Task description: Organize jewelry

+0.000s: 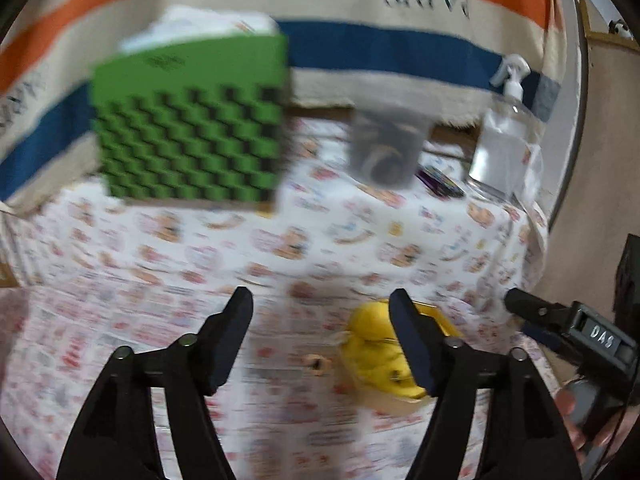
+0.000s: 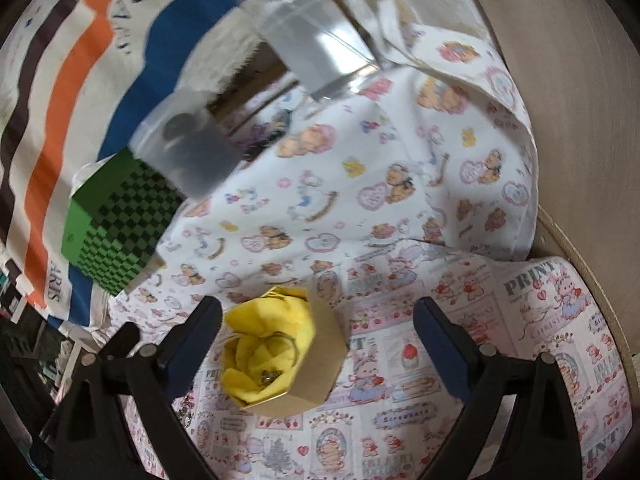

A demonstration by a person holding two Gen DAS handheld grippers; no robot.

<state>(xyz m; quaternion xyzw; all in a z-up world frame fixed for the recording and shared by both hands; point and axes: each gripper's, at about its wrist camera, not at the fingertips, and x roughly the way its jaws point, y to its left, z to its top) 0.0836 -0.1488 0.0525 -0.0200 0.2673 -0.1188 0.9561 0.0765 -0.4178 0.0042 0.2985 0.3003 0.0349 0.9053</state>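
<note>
A small hexagonal cardboard box [image 2: 320, 356] lined with yellow paper [image 2: 268, 344] stands on the printed tablecloth. A ring [image 2: 285, 345] and a small metal piece [image 2: 267, 377] lie inside it. My right gripper [image 2: 318, 336] is open and empty, its left finger beside the box. In the left wrist view the box [image 1: 384, 356] is blurred, partly behind my right finger. A small item [image 1: 314, 362] lies on the cloth left of the box. My left gripper [image 1: 322, 322] is open and empty above the cloth. The right gripper's tip [image 1: 532, 312] shows at the right edge.
A green checkered box [image 1: 188, 128] [image 2: 116, 224] stands at the back left. A clear plastic container [image 1: 386, 148] [image 2: 188, 152] holding dark items stands behind. A clear spray bottle [image 1: 504, 136] [image 2: 316, 40] stands at the back right. A striped towel [image 1: 360, 12] hangs behind the table.
</note>
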